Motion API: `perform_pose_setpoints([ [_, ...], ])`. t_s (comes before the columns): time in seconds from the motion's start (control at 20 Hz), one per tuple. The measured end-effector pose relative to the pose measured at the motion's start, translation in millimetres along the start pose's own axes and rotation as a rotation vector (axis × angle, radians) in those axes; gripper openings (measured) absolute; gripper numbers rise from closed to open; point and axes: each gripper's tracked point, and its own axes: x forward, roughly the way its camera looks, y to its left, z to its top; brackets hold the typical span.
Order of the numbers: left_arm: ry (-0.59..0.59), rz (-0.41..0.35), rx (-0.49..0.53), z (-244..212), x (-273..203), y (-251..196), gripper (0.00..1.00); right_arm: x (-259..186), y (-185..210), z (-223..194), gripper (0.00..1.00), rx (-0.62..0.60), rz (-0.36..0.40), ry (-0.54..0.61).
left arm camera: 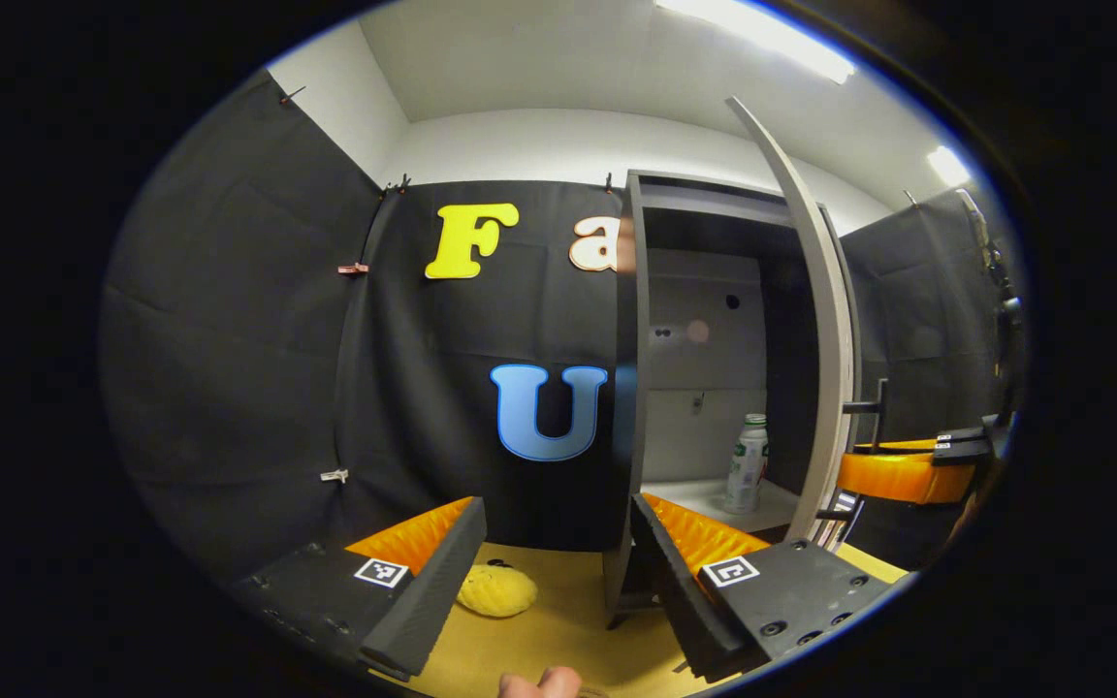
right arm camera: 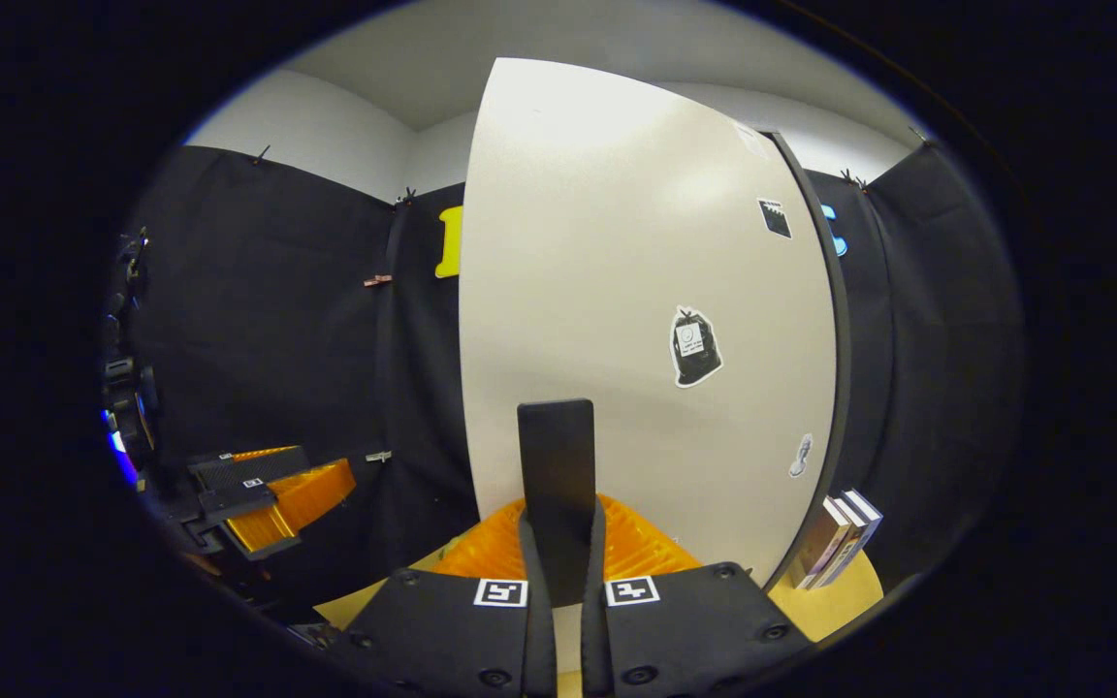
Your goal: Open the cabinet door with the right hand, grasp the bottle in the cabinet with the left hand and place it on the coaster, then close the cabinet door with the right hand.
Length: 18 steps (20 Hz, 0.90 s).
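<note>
The right gripper (right arm camera: 558, 572) pinches the flat dark handle (right arm camera: 556, 465) of the smooth pale door (right arm camera: 617, 291), which stands ajar. The left gripper (left arm camera: 558, 572) hangs spread wide. The ribbed plastic bottle (left arm camera: 747, 463) stands upright inside the cabinet (left arm camera: 636, 388).

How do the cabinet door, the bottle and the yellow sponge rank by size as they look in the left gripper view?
1. cabinet door, edge-on yet tallest.
2. and 3. bottle and yellow sponge look similar in area; the sponge lies nearer the camera, so unranked.
</note>
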Motion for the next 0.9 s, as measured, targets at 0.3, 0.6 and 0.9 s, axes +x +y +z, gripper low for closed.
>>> perform_pose_setpoints([
  [0.3, -0.005, -0.036, 0.007, 1.5, 1.5, -16.1, 0.94, -34.7, -23.3, 2.5, 0.14, 0.005, -0.035, -0.005],
  [0.6, -0.003, -0.061, 0.015, -0.2, 4.8, -26.3, 0.94, -63.0, -50.3, 4.9, 0.14, 0.027, -0.085, -0.006],
  [0.9, -0.014, -0.076, 0.018, 5.2, 8.2, -39.9, 0.94, -87.7, -81.2, 8.4, 0.13, 0.035, -0.153, -0.017],
])
